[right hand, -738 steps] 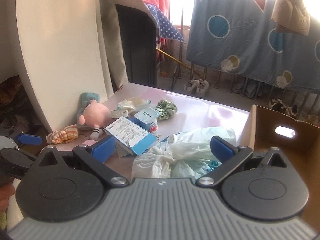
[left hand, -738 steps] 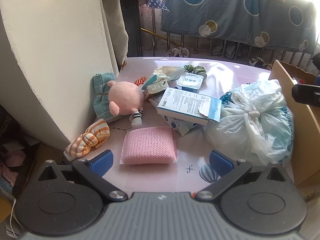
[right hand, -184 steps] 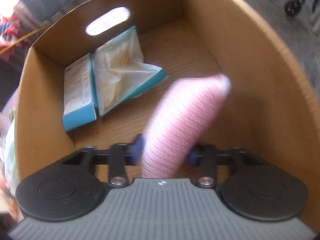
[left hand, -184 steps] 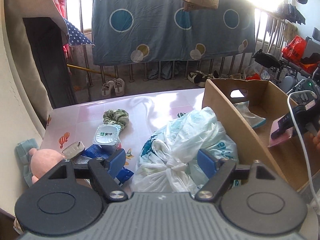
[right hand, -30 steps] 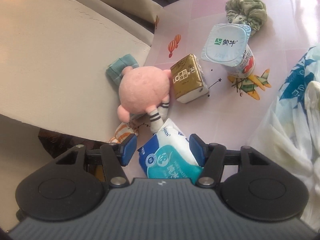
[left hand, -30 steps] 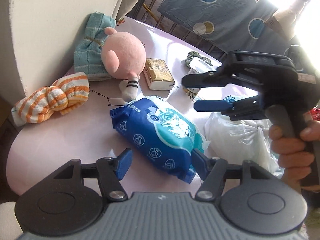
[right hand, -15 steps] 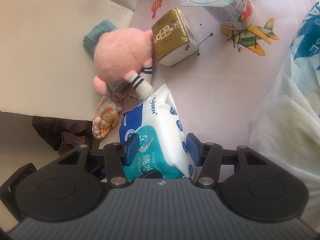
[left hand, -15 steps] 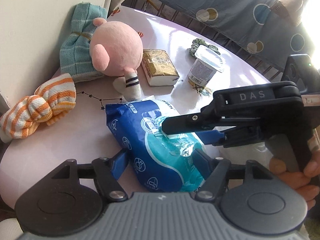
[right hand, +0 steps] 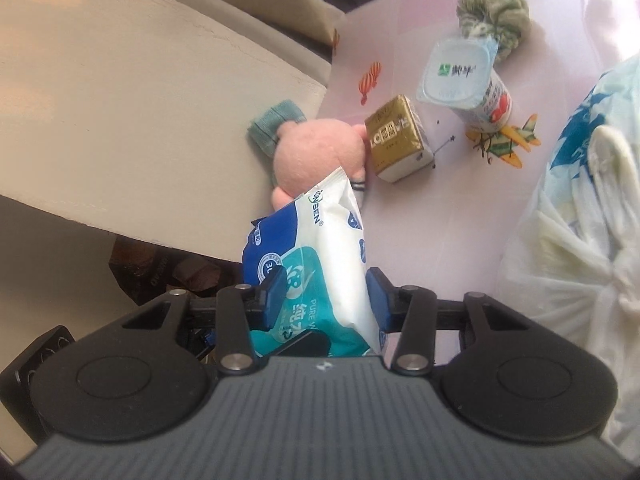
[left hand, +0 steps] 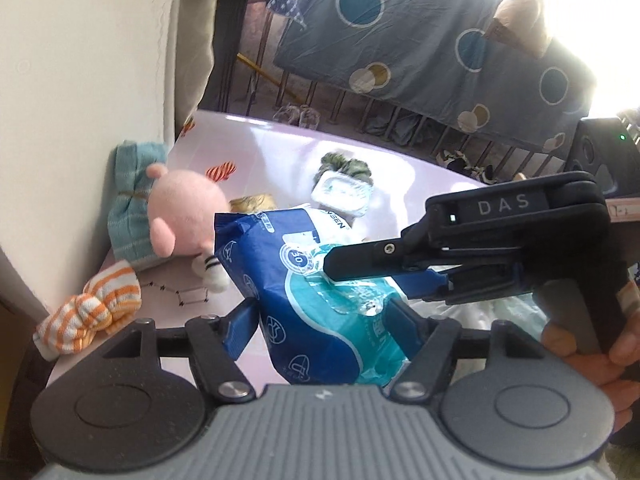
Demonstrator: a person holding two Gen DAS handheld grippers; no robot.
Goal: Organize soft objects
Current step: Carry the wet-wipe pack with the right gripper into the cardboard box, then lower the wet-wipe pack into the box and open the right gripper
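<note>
Blue-and-teal wipes pack (left hand: 320,300) is sitting mid-frame, lifted off the pink bench (right hand: 448,216), left gripper (left hand: 320,320) jaws clamping it while right gripper (right hand: 326,302) jaws are closing onto it, likely for a two-handed carry.

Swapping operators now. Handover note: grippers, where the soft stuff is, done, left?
Right gripper: jaws closing on the wipes pack, pads touching it, pack up off the table.
Left gripper: pack between its fingers too; grip unclear.
On the table: pink plush, striped cloth, teal cloth, green scrunchie.
Done: pack picked up.
Left: stow the pack, then the rest.
</note>
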